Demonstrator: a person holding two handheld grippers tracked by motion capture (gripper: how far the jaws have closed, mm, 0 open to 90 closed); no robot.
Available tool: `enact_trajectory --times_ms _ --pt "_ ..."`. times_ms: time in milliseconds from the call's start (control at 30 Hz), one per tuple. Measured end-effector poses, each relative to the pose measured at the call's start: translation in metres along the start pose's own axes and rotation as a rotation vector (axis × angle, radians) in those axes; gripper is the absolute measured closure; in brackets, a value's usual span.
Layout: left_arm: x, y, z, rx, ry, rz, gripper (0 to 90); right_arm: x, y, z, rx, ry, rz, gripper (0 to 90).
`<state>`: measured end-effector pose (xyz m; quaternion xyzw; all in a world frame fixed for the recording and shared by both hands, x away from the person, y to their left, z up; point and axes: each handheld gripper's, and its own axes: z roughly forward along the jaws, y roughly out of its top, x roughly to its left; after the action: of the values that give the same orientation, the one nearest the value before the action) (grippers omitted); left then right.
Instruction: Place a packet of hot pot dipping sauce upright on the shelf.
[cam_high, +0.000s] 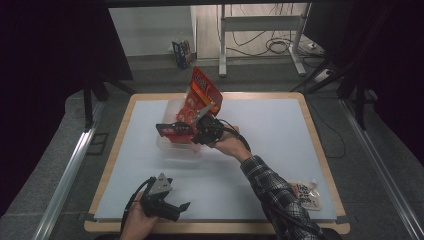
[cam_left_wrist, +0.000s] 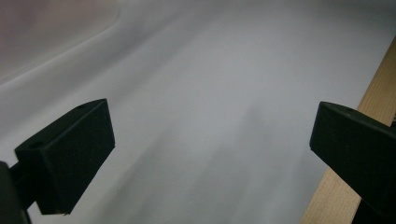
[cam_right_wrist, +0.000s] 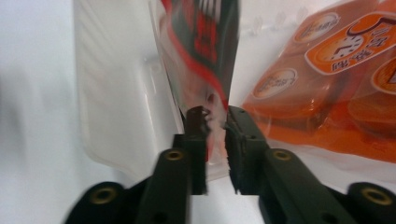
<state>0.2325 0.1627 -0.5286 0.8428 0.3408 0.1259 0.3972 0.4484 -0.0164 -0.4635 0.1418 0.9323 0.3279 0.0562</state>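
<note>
Right gripper view: a red packet (cam_right_wrist: 205, 42) is seen between the slightly parted jaws of the right gripper (cam_right_wrist: 215, 114), over a clear tub (cam_high: 176, 145); left gripper (cam_left_wrist: 210, 154) is held open.

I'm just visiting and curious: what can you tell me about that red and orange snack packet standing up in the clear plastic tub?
The red and orange snack packet is a glossy printed plastic pouch with a dark panel and a see-through lower edge. It stands tilted over the clear plastic tub mid-table. The right gripper has that thin edge between its jaws, nearly closed around it with a slight gap showing. Beside it in the tub lies an orange packet with round labels.
</note>
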Motion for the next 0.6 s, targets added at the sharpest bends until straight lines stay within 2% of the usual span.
enact_trajectory --times_ms 100,267,300,333,400,433,467,500,533,567,600 --pt "0.000 0.000 0.000 0.001 0.001 0.000 0.0 0.002 0.000 -0.003 0.001 -0.005 -0.006 67.8" --pt "0.000 0.000 0.000 0.007 0.002 0.006 0.1 0.010 -0.011 -0.014 -0.013 -0.004 0.019 50.2" --pt "0.000 0.000 0.000 0.007 0.002 0.006 0.1 0.010 -0.011 -0.014 -0.013 -0.004 0.019 50.2" --pt "-0.001 0.000 0.001 0.010 0.003 0.009 0.1 0.011 -0.017 -0.020 -0.021 -0.008 0.042 42.6" --pt "-0.001 0.000 0.001 0.012 0.003 0.013 0.1 0.012 -0.020 -0.022 -0.022 -0.009 0.048 39.8" --pt "-0.001 0.000 0.001 0.014 0.002 0.014 0.1 0.013 -0.027 -0.027 -0.025 -0.008 0.065 33.3" --pt "-0.001 0.001 0.001 0.014 0.003 0.014 0.1 0.014 -0.031 -0.030 -0.028 -0.007 0.066 29.7" --pt "-0.001 0.001 0.001 0.014 0.003 0.014 0.1 0.014 -0.031 -0.030 -0.028 -0.007 0.066 29.7" --pt "-0.001 0.001 0.001 0.013 0.001 0.011 0.1 0.017 -0.039 -0.034 -0.030 -0.019 0.065 24.1" --pt "-0.001 0.001 0.001 0.013 0.001 0.011 0.1 0.017 -0.039 -0.034 -0.030 -0.019 0.065 24.1" --pt "-0.001 0.001 0.002 0.014 0.001 0.013 0.1 0.020 -0.047 -0.039 -0.040 -0.019 0.071 18.8"
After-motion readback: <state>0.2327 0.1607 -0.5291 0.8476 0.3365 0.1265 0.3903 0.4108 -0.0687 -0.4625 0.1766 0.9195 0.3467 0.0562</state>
